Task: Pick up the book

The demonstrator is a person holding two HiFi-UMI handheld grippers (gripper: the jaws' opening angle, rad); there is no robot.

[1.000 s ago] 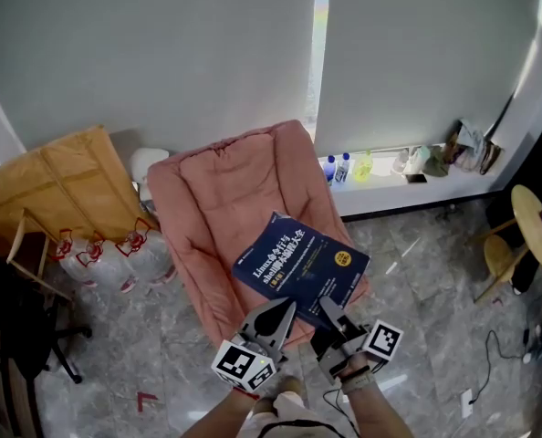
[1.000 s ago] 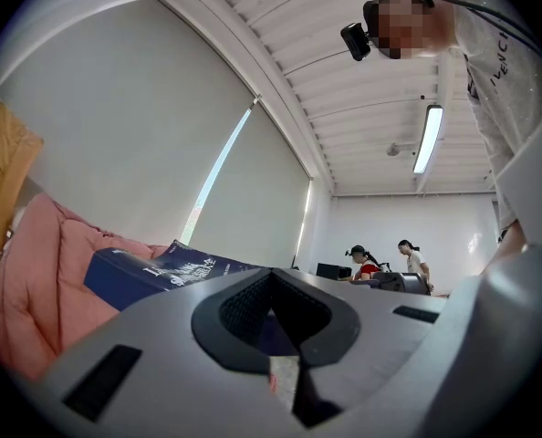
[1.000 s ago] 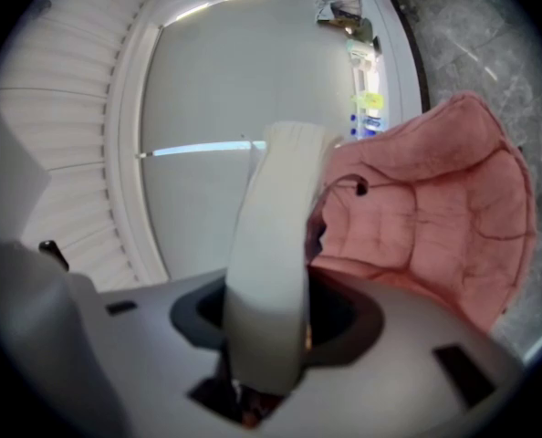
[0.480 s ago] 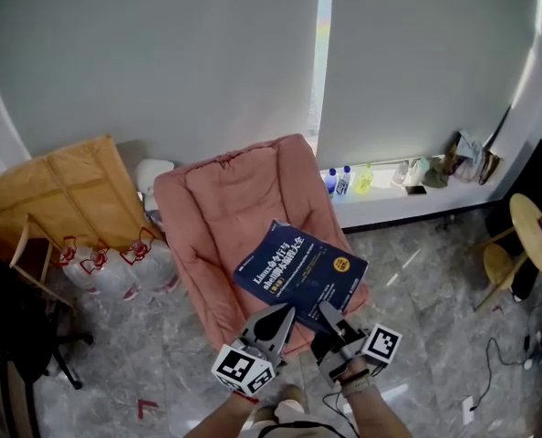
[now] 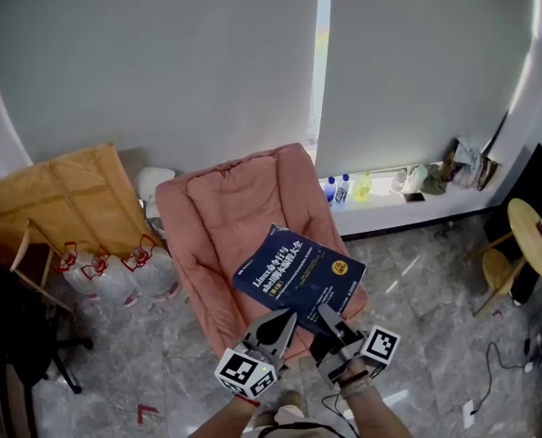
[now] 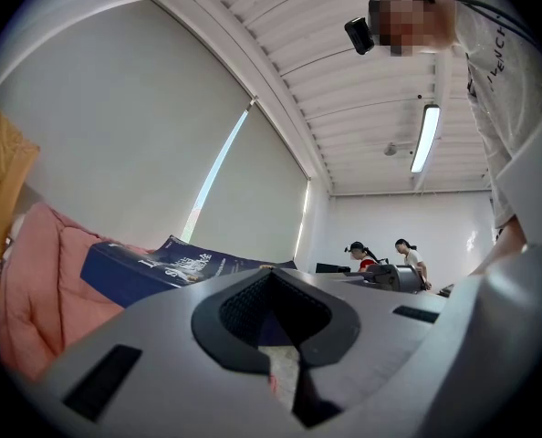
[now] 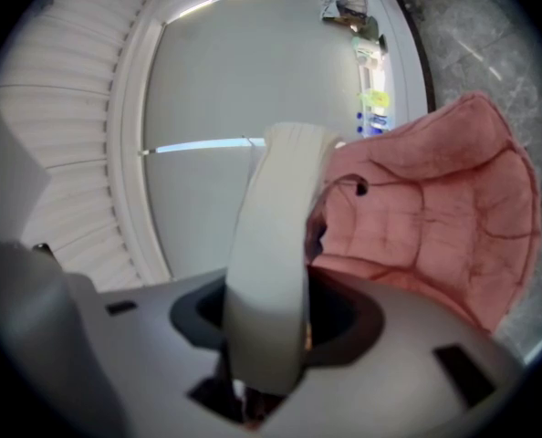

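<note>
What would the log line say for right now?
task: pick up book | book: on pink cushion | right claw: shut on book | left claw: at book's near edge, grip unclear

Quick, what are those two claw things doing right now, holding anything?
Left gripper: closed, nothing gripped.
Right gripper: closed on the book, at its pale page edge.

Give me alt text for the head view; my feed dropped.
A dark blue book lies on a pink padded chair, with the left claw and right claw both at its near edge. The chair stands on a grey marbled floor.
</note>
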